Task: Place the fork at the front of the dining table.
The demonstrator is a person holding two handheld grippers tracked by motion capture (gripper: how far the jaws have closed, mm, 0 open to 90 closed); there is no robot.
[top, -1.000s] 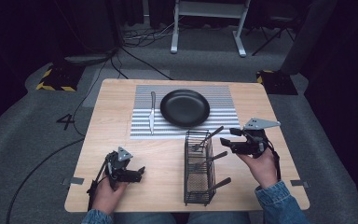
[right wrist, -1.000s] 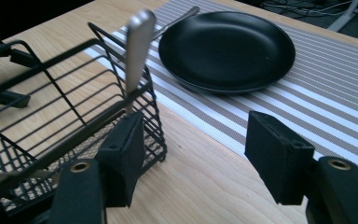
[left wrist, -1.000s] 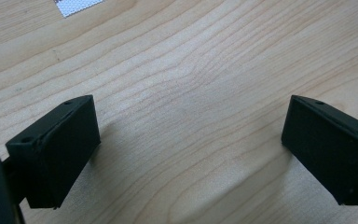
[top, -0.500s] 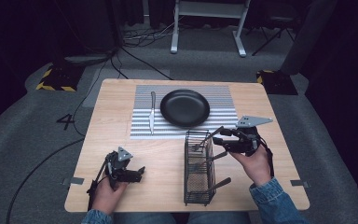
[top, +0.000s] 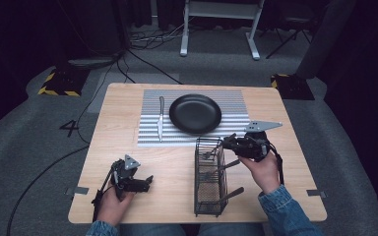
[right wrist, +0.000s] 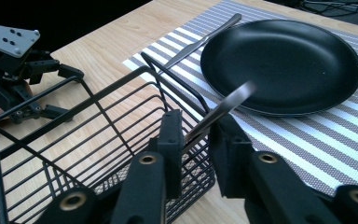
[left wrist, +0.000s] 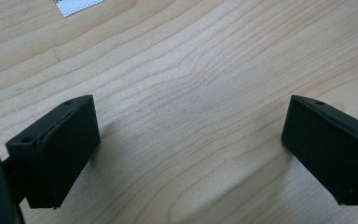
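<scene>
Our left gripper (top: pixel 137 183) rested on the pale wooden table (top: pixel 177 167), jaws wide apart. Our right gripper (top: pixel 232 143) had moved in over the black wire basket (top: pixel 209 177), jaws clamped on a silver utensil handle (right wrist: pixel 223 109), apparently lifting it toward the striped placemat (top: pixel 236 123).

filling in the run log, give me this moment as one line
right tongs: shut on utensil handle over wire basket | left tongs: open, idle over table | knife beside plate on mat
</scene>
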